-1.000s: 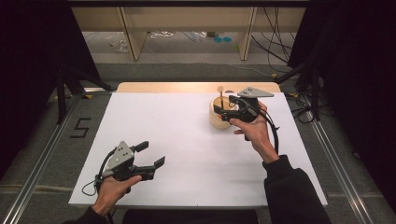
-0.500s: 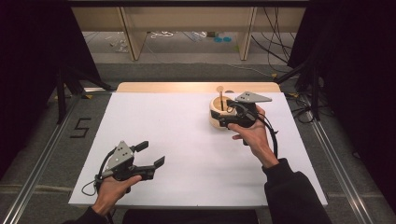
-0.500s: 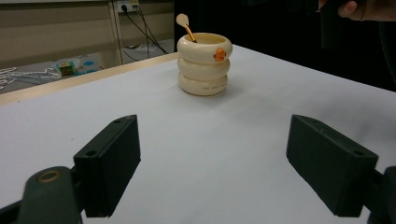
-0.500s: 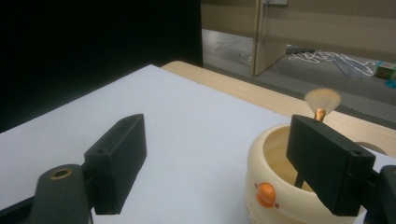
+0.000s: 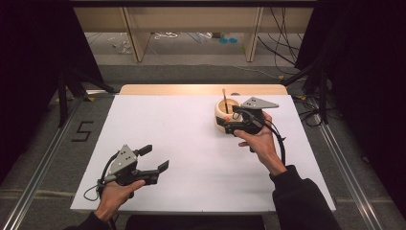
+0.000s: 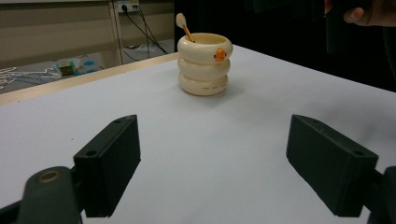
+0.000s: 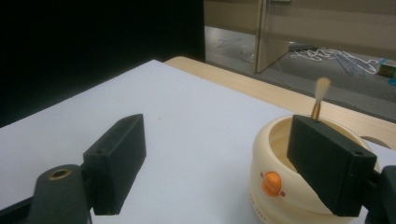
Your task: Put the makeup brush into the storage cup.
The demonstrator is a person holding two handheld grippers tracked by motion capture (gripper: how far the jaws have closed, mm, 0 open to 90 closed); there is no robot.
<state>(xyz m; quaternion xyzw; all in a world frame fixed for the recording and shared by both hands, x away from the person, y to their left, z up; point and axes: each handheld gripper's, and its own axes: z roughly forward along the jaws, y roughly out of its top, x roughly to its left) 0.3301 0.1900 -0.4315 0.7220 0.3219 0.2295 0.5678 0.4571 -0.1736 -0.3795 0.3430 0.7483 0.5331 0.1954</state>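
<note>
Cream holder [image 5: 225, 116], right gripper [image 5: 229, 125] jaws wide, empty

One cream-coloured holder [image 5: 225, 116] built of three stacked rounded rings is counted on the white table surface [image 5: 191, 139]; one small orange round button [image 6: 220, 55] is borne on its top ring. One thin brown stick with a pale rounded tip [image 6: 184, 27] is stood inside it. Two hand-held black two-jaw grippers are counted: one left gripper [image 5: 154, 159] and one right gripper [image 5: 227, 125], each carried by one hand, so two hands are seen. Two black jaws are shown per gripper, four jaws altogether. One grey three-cornered plate [image 5: 259, 103] is mounted on the right gripper, and one on the left.
</note>
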